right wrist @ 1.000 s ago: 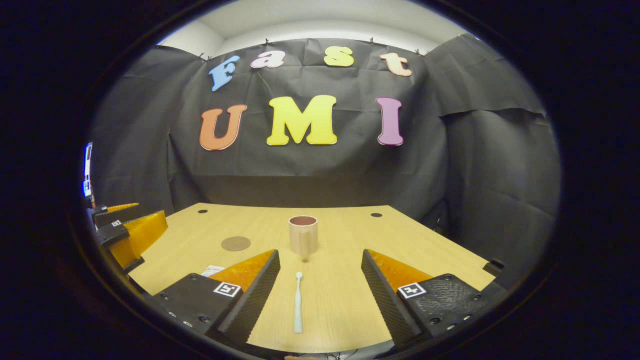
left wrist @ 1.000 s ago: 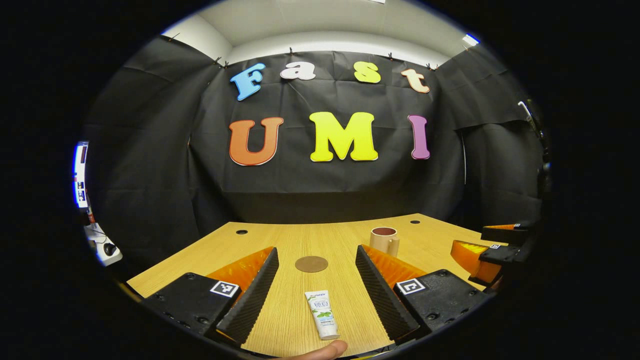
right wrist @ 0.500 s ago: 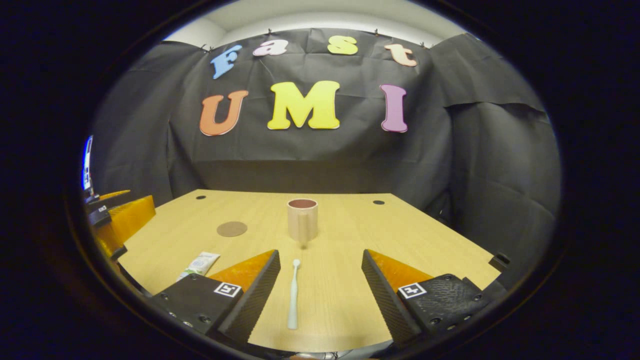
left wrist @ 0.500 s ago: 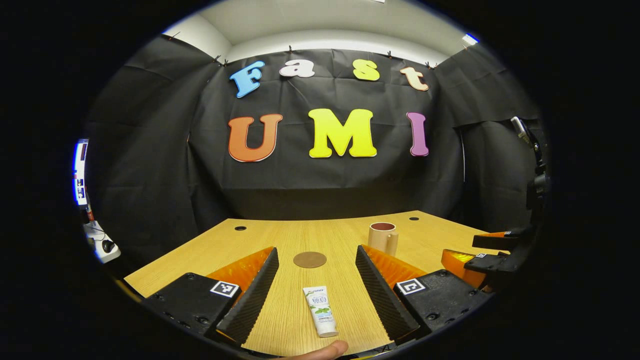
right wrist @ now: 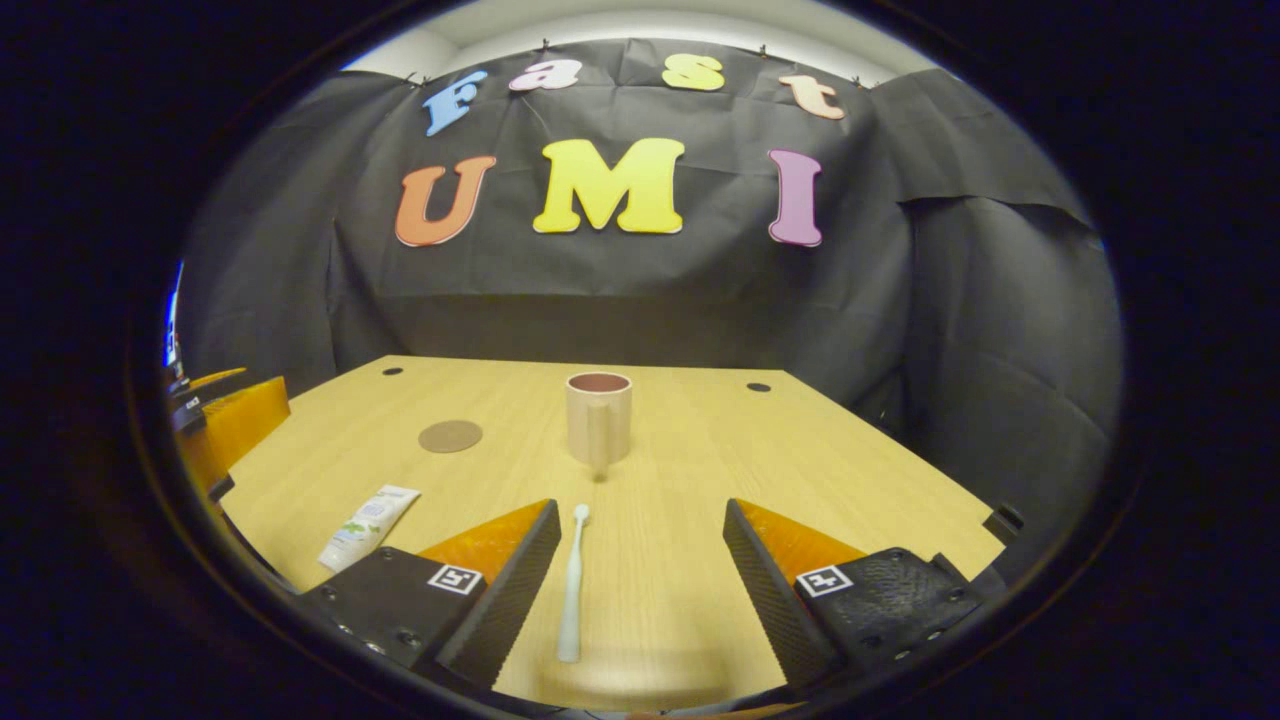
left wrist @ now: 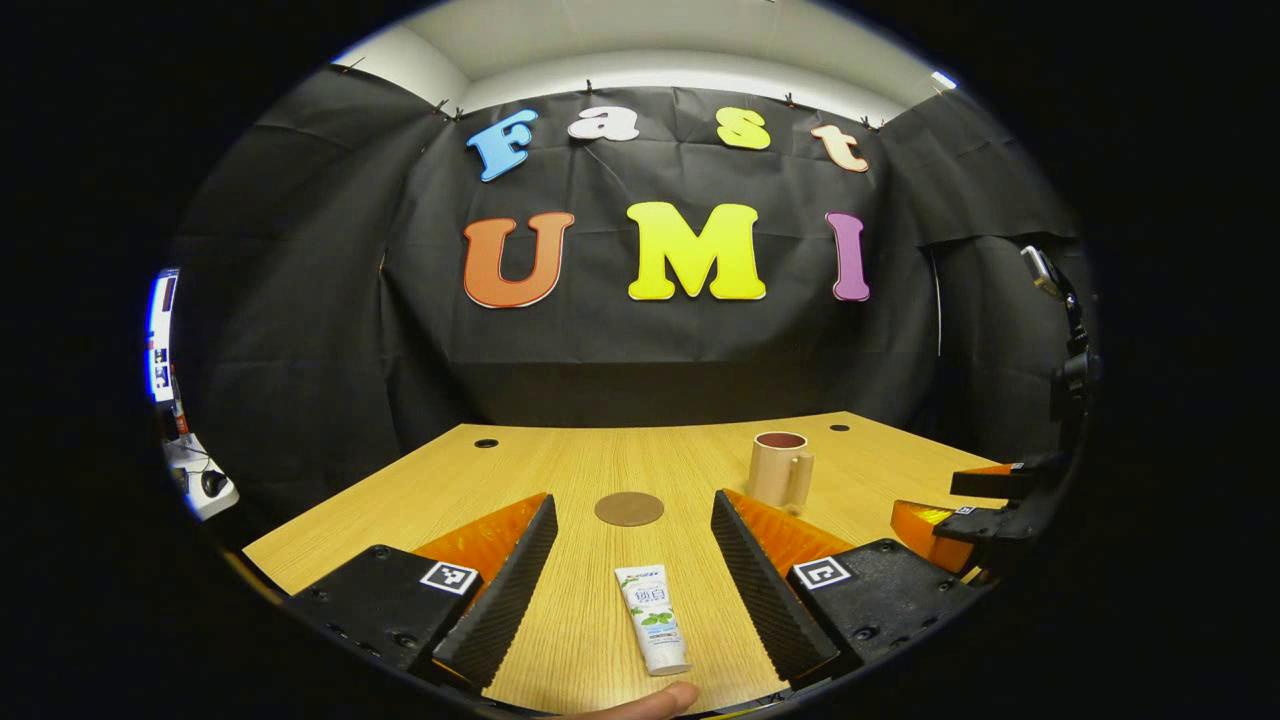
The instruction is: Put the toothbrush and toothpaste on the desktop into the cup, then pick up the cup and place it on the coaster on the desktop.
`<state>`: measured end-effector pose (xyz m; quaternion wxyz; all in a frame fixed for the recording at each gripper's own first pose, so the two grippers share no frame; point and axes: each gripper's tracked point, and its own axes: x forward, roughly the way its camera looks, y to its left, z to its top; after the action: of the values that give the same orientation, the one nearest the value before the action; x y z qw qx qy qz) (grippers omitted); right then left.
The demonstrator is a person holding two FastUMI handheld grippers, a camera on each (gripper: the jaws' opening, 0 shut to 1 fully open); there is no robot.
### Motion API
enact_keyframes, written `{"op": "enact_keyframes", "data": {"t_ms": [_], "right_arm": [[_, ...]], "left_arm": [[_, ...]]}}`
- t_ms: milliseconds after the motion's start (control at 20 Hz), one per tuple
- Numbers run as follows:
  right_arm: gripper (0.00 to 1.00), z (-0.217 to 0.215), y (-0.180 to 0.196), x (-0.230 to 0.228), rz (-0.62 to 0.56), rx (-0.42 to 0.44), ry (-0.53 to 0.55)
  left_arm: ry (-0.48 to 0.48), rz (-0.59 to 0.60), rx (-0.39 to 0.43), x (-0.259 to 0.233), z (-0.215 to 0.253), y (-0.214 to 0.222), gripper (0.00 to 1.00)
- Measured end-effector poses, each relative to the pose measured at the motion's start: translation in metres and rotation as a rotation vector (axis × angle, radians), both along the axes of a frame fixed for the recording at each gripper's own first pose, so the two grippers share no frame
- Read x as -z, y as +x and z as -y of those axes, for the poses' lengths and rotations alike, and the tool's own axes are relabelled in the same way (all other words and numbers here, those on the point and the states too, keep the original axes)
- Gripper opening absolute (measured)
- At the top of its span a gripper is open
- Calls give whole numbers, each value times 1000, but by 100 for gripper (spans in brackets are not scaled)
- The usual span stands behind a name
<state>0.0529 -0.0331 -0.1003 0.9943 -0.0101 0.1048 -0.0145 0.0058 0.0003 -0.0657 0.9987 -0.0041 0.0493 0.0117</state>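
On the wooden desktop (right wrist: 800, 470) there are four task things, one of each: one toothbrush (right wrist: 571, 583), one toothpaste tube (left wrist: 652, 619), one cup (right wrist: 598, 417) and one coaster (left wrist: 629, 508). In the left gripper view, the left gripper (left wrist: 632, 575) hangs with its jaws spread wide and nothing between them but the toothpaste tube, which lies flat on the near part of the desktop, white with a green leaf print, its cap end nearest the camera; neither finger touches it. The round brown coaster lies just beyond it, and the beige cup with a dark inside and one handle stands upright farther off to the right. In the right gripper view, the right gripper (right wrist: 640, 585) is likewise spread apart and holds nothing; the pale, slim toothbrush lies flat between its fingers, closer to the left one, its head pointing far toward the cup. The toothpaste tube lies to the near left.
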Motion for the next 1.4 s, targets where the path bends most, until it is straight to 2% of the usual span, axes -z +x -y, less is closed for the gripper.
{"op": "enact_keyframes", "data": {"t_ms": [200,500,750,850,900,1000,1150,1200,1350,1400], "right_arm": [[97,-8,7,13,-50,-28,15],[97,-23,25,53,-194,-92,9],[95,-39,38,75,-276,-108,-6],[81,-39,45,80,-304,-99,3],[65,-42,48,80,-312,-103,29],[49,-47,51,84,-347,-123,73],[43,-45,55,85,-366,-121,64],[34,-44,57,87,-374,-120,58],[31,-44,57,88,-400,-124,35],[26,-44,57,89,-409,-126,40]], "left_arm": [[-6,-16,-7,9,-5,3,98],[-1,-71,-18,31,-11,9,98],[0,-115,-37,44,-24,13,98],[-1,-146,-44,50,-27,14,98],[-1,-155,-45,52,-28,14,98],[-7,-166,-40,53,-27,17,98],[-25,-214,-24,61,-20,18,98],[-23,-231,-21,63,-20,18,99],[-16,-267,-22,67,-18,21,99],[-21,-275,-22,67,-18,21,99]]}}
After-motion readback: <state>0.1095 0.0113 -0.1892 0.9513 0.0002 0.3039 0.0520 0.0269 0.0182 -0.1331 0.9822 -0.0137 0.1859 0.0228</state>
